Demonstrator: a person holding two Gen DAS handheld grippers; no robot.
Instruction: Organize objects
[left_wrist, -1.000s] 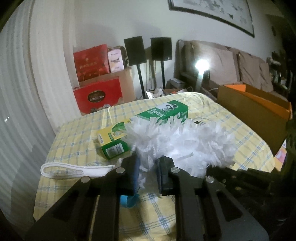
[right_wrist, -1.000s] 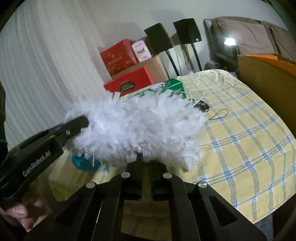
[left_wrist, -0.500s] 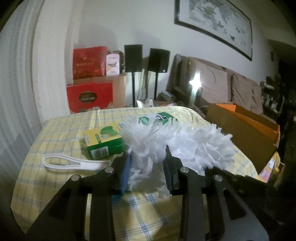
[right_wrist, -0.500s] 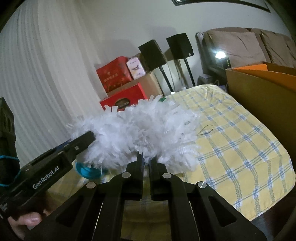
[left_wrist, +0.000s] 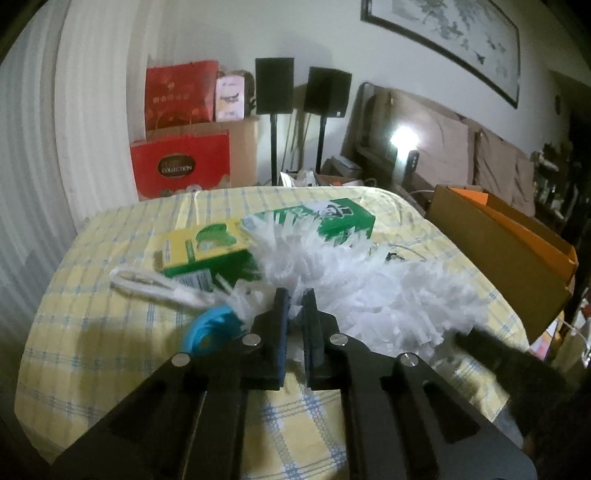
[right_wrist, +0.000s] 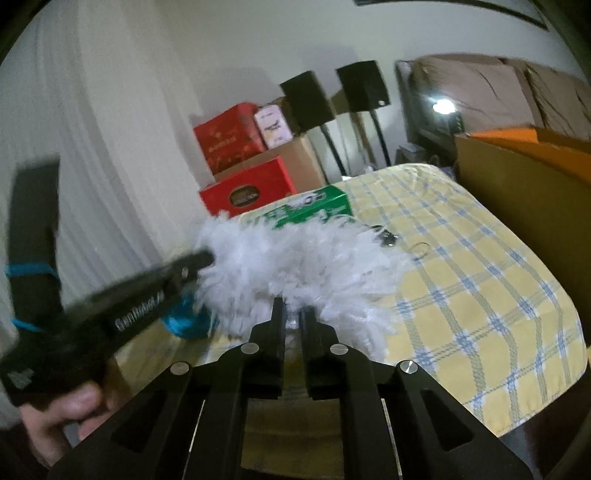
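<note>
A white fluffy duster (left_wrist: 369, 288) lies across the yellow checked tablecloth (left_wrist: 92, 332). A blue ring-shaped part (left_wrist: 207, 328) shows at its near left end. My left gripper (left_wrist: 295, 299) is closing, its jaws nearly together with white fringe pinched between them. In the right wrist view the duster (right_wrist: 295, 262) fills the middle. There my right gripper (right_wrist: 291, 306) grips its near edge, jaws just starting to open, with fluff still between them. The left gripper (right_wrist: 199, 260) reaches into the duster's left end, held by a hand (right_wrist: 74, 406).
A yellow-green carton (left_wrist: 207, 251), a white loop strap (left_wrist: 147, 284) and a green box (left_wrist: 332, 221) lie behind the duster. A small dark item with a cord (right_wrist: 386, 238) sits mid-table. An open cardboard box (left_wrist: 498, 251) stands at the right. Red boxes and speakers line the wall.
The left jaws spread wider around the fringe, then narrowed onto it as the gripper dipped forward. The right gripper kept its hold, with a slightly wider gap now.
</note>
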